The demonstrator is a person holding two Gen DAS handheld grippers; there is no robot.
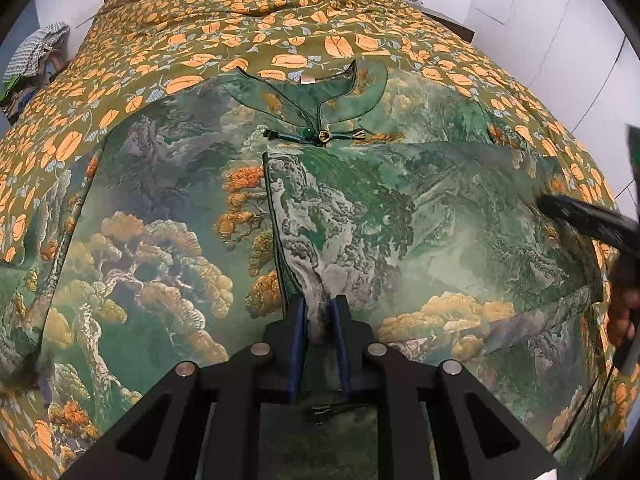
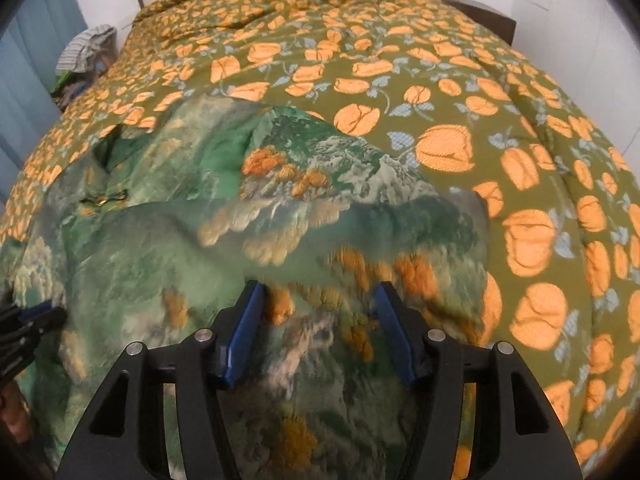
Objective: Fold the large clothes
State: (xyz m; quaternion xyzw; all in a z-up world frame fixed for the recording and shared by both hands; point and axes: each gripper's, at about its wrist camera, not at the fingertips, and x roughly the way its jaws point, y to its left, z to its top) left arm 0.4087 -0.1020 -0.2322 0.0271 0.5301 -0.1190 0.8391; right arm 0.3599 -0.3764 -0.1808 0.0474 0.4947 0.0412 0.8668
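Green landscape-print garment (image 1: 360, 220), satin-like, spread flat on pumpkin-print bedspread (image 1: 240, 20); collar toward headboard end, one panel already laid across front. Judged light, limp, slippery; likely to slide on itself; best taken at piped edges or hem corners. Left gripper (image 1: 320, 312): nearly shut, pinching folded panel edge below frog clasp (image 1: 320, 135). Right gripper (image 2: 316, 296): half open above cloth right of clasp, nothing held.
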